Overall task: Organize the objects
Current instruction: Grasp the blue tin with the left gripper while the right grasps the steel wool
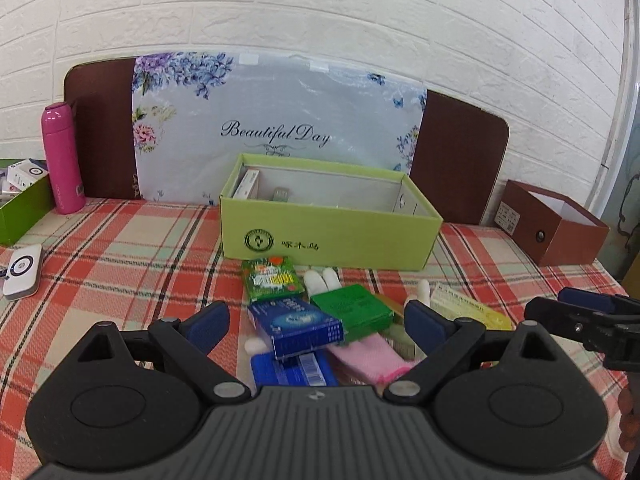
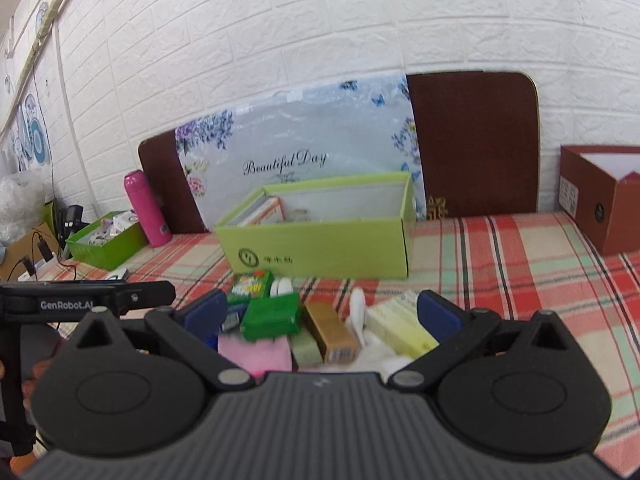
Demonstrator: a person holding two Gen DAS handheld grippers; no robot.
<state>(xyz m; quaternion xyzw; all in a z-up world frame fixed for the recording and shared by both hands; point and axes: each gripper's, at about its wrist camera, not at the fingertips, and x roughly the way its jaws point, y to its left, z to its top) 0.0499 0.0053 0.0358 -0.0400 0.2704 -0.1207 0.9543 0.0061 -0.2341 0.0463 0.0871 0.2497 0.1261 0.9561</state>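
A pile of small boxes lies on the plaid cloth in front of an open lime-green box (image 1: 328,236). In it are a blue box (image 1: 298,326), a dark green box (image 1: 352,310), a green snack packet (image 1: 272,280), a pale yellow box (image 1: 468,308) and a pink and white glove (image 1: 372,356). My left gripper (image 1: 316,324) is open, its jaws wide on either side of the pile. My right gripper (image 2: 320,316) is open over the same pile, with a brown box (image 2: 332,332) and the dark green box (image 2: 272,316) between its fingers. The lime-green box (image 2: 320,248) holds a few small boxes.
A pink bottle (image 1: 62,156) and a second green box (image 1: 20,208) with items stand at the far left. A white device (image 1: 22,270) lies on the cloth at left. A brown open box (image 1: 556,224) sits at the right. A floral board (image 1: 276,128) leans on the wall behind.
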